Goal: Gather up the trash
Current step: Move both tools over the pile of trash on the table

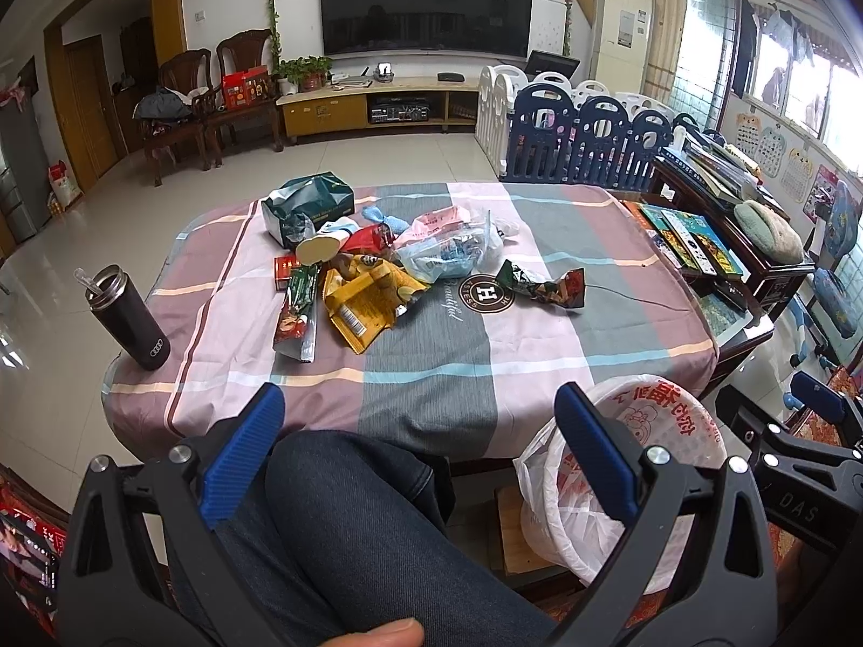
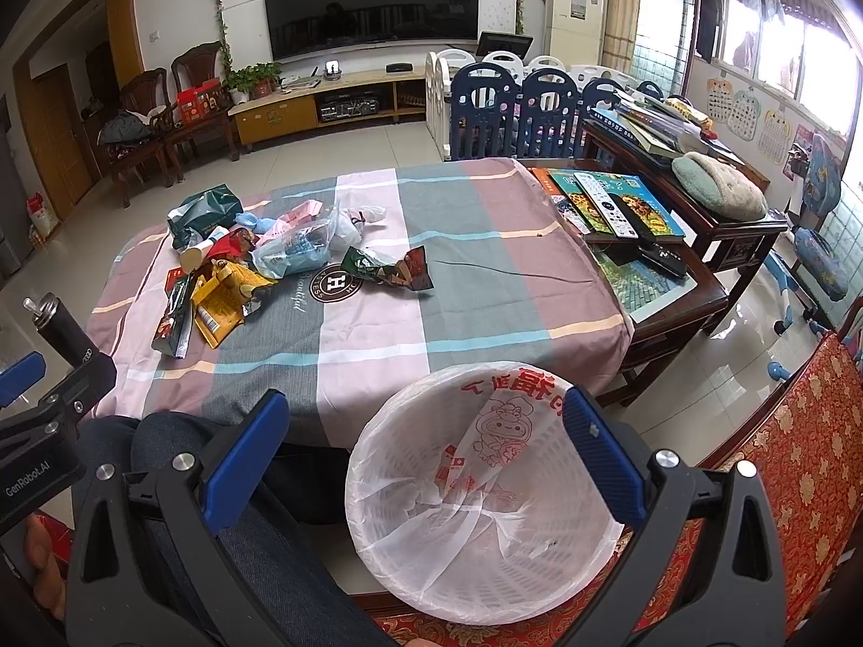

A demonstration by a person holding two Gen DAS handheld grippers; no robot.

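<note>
Several snack wrappers and bags lie heaped on the striped tablecloth: a yellow wrapper, a green bag, a clear blue bag and a dark crumpled wrapper. The same heap shows in the right wrist view, with the yellow wrapper and the dark wrapper. A white bin lined with a plastic bag stands below the table's near edge, also visible as the bin. My left gripper hangs open over a person's knee. My right gripper is open above the bin, holding nothing.
A black flask stands at the table's left corner. Books and remotes cover the side table to the right, with a cushion behind. A red patterned seat is beside the bin. Chairs, a playpen fence and a TV stand line the far wall.
</note>
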